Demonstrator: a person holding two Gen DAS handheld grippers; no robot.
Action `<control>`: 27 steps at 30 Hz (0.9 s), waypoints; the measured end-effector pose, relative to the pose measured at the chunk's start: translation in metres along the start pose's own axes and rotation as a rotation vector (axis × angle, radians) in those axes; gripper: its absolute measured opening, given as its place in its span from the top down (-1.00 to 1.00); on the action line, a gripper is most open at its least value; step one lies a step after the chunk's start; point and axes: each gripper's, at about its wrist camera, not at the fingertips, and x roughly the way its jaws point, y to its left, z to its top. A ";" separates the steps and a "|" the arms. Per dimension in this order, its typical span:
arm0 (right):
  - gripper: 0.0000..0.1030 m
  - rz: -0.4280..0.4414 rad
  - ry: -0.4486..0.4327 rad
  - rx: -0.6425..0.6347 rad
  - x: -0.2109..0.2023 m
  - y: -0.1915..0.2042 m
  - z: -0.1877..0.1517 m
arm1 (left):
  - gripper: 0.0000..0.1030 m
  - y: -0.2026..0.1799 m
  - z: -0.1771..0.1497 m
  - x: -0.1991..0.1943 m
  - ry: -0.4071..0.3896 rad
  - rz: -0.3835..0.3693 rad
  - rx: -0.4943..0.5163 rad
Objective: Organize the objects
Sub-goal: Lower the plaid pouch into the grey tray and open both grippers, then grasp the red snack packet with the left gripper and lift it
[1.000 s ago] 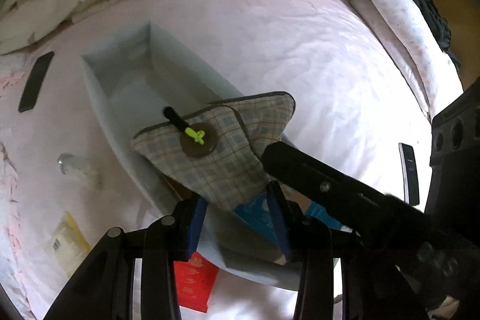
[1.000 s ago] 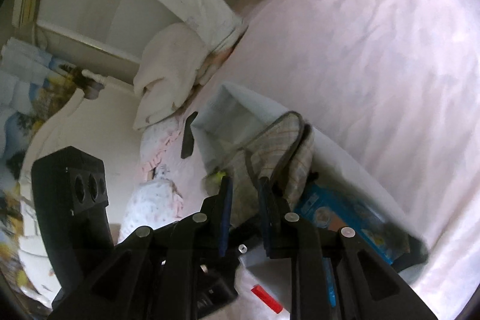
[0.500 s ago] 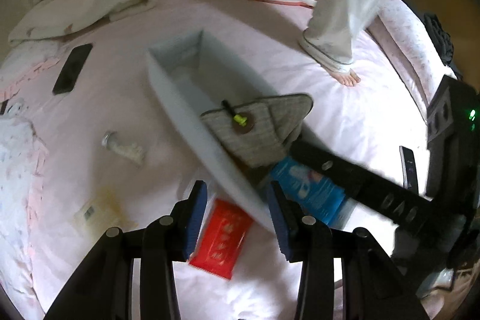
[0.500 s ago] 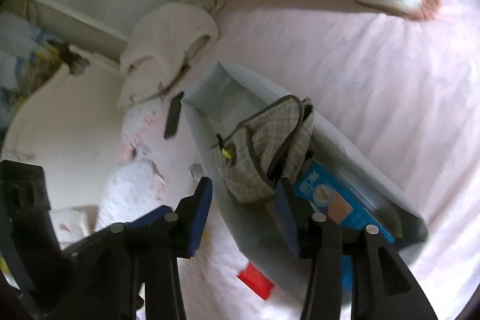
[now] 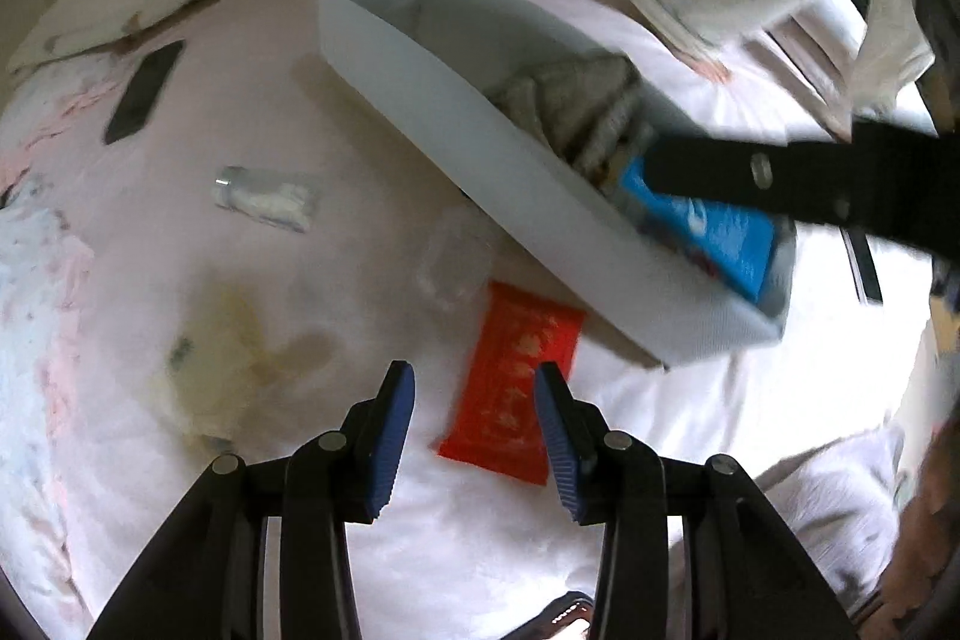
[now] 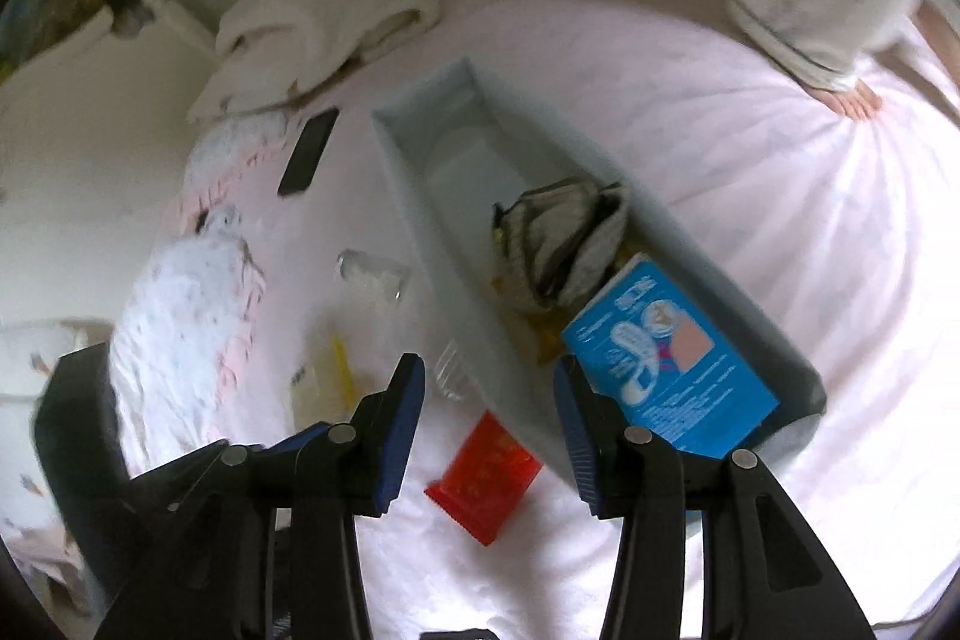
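A long grey storage box (image 5: pixel 456 100) (image 6: pixel 414 196) lies on the pink bed. It holds a plaid pouch (image 6: pixel 558 232) (image 5: pixel 576 100) and a blue packet (image 6: pixel 666 370) (image 5: pixel 708 232). A red packet (image 5: pixel 516 388) (image 6: pixel 486 478) lies on the sheet beside the box's near end. My left gripper (image 5: pixel 474 418) is open and empty just above the red packet. My right gripper (image 6: pixel 489 412) is open and empty over the box's near wall; its body (image 5: pixel 810 184) crosses the left wrist view above the box.
On the sheet left of the box lie a clear jar (image 5: pixel 264 196) (image 6: pixel 372 274), a yellowish packet (image 5: pixel 234 370) (image 6: pixel 324 376), a clear plastic piece (image 5: pixel 456 256) and a black phone (image 5: pixel 144 91) (image 6: pixel 309 151). White bedding (image 6: pixel 324 16) is piled behind. A person's leg (image 6: pixel 828 10) stands at the right.
My right gripper opened and let go of the plaid pouch, which now lies in the box. Both grippers pulled back from the box; the left one now hovers over the red packet.
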 end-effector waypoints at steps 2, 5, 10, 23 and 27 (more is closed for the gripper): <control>0.11 -0.006 0.007 -0.011 0.001 0.004 -0.005 | 0.23 0.000 -0.005 0.013 0.003 -0.016 0.005; 0.16 0.000 0.024 -0.032 0.006 0.005 -0.005 | 0.22 0.002 -0.013 0.034 0.021 -0.047 -0.022; 0.16 -0.043 0.017 -0.004 0.006 -0.007 -0.003 | 0.21 -0.010 -0.021 0.062 0.039 -0.028 0.008; 0.16 -0.078 0.051 0.046 0.014 -0.036 0.004 | -0.33 -0.028 0.000 0.081 0.010 0.068 0.021; 0.16 -0.099 0.059 0.048 0.017 -0.039 0.004 | 0.07 -0.020 0.005 0.072 -0.020 0.061 -0.043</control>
